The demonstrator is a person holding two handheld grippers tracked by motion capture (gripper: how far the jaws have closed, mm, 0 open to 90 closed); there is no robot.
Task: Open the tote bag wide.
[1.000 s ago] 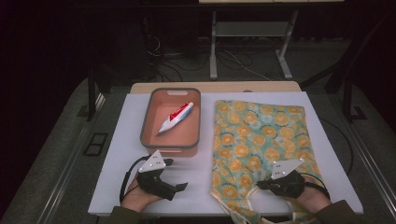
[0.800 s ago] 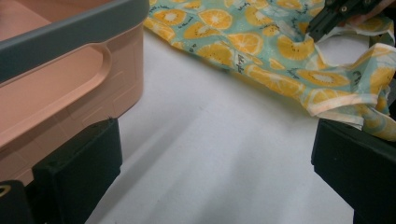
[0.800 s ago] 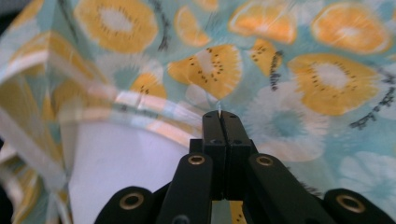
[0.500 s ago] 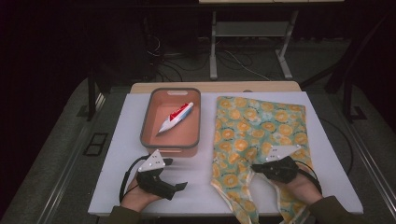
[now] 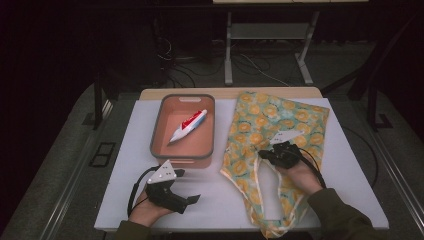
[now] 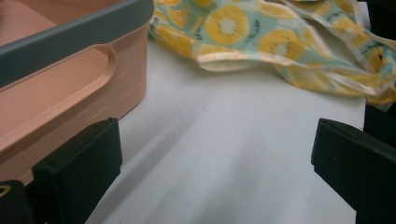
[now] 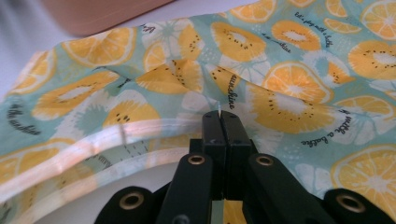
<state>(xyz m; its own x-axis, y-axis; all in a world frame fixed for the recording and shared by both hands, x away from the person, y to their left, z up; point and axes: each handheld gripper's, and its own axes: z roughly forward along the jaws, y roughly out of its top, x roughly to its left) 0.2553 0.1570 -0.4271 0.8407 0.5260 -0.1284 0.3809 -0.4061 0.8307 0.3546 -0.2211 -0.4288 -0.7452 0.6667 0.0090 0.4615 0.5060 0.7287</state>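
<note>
Right hand-held gripper (image 5: 264,154) has its jaws pressed together, pinching a thin edge of the fruit-print fabric bag (image 5: 280,125), which lies on the right half of the worktop (image 5: 130,130), body toward the far right corner, handle loops trailing to the near edge. In the right gripper view the closed tips (image 7: 220,122) sit just above the bag's pale hem, with a sliver of cloth showing between them. Left hand-held gripper (image 5: 192,199) rests near the near-left edge with jaws spread and holding nothing, just short of the salmon bin (image 5: 159,131), which holds a red-and-white tube (image 5: 187,126).
</note>
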